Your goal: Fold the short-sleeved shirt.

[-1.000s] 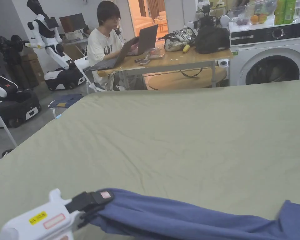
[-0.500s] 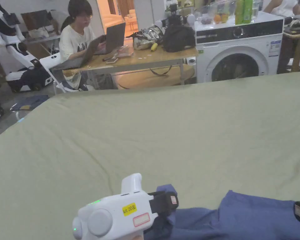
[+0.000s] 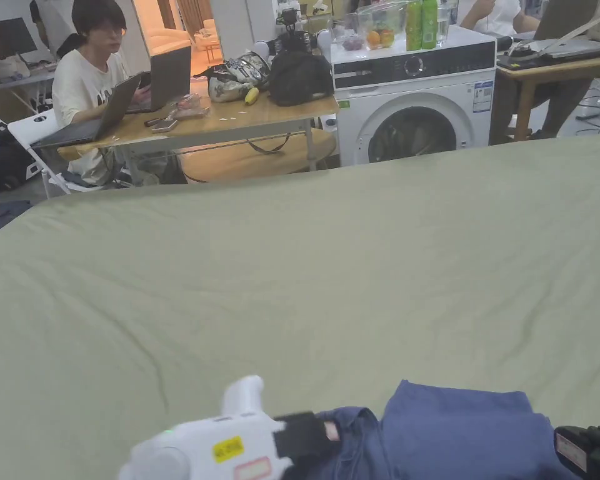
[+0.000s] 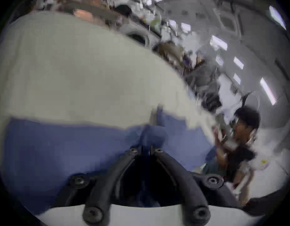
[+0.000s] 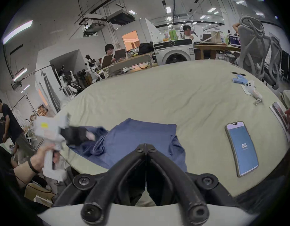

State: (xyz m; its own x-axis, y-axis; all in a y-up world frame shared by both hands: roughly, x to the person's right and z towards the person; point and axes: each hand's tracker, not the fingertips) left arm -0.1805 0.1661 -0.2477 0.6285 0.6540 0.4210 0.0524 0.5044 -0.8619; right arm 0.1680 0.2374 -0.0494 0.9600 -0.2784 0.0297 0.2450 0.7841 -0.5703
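Mid-fold: blue shirt (image 3: 455,425) lies bunched at the near edge of the green table (image 3: 355,269), left gripper (image 3: 327,432) pinching its left side, right gripper (image 5: 145,146) pressed together, apparently empty; next, lay that side flat.

Shirt (image 3: 461,425) is laid on bed (image 3: 330,262) at near edge, btwn left gripper (image 3: 330,432) and right gripper (image 3: 589,450). Phone (image 5: 242,148) is placed right of shirt. Washer (image 3: 414,94) and desk (image 3: 217,125) are seen behind bed.
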